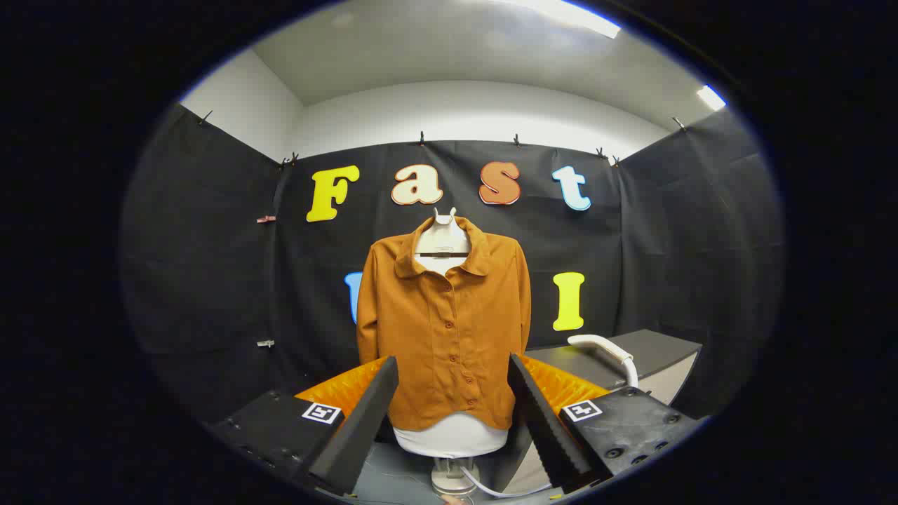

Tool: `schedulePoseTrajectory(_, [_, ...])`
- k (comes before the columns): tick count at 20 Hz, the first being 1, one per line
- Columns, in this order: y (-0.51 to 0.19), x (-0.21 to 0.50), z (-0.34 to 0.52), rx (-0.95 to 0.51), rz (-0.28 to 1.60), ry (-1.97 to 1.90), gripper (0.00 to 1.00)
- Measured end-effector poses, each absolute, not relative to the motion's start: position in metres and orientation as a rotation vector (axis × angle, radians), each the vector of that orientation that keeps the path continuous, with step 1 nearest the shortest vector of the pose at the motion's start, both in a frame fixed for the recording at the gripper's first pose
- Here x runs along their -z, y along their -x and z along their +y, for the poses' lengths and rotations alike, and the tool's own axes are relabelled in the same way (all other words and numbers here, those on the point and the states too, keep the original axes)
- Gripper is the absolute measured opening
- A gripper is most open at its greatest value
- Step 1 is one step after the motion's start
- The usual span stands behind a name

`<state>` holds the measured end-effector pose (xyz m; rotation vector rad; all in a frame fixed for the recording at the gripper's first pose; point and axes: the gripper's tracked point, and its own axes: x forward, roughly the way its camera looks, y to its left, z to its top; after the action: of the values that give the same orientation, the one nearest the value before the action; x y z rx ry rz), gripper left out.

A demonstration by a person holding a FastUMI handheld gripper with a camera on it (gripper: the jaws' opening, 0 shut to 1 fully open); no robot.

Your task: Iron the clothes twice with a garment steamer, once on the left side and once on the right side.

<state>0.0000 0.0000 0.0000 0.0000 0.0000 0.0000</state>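
An orange-brown buttoned shirt (449,330) hangs on a white mannequin torso (452,435) straight ahead, beyond the fingers. Its collar is open and both sleeves hang down at its sides. My gripper (452,365) is open, its two fingers spread wide to either side of the shirt's lower half, with nothing between them. A white garment steamer handle (609,351) lies on a dark table to the right of the shirt, beyond the right finger. The steamer's head is hidden behind that finger.
The mannequin stands on a white pole and round base (454,480), with a white cord (491,489) trailing from it. The dark grey table (659,354) sits at the right, against the black cloth wall.
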Motion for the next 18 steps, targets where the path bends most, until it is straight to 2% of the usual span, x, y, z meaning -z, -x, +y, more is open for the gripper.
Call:
schedulePoseTrajectory(10, [-0.002, -0.006, -0.007, 0.034, -0.010, -0.001, 0.98])
schedulePoseTrajectory(18, [-0.010, -0.006, -0.002, 0.006, -0.007, -0.002, 0.98])
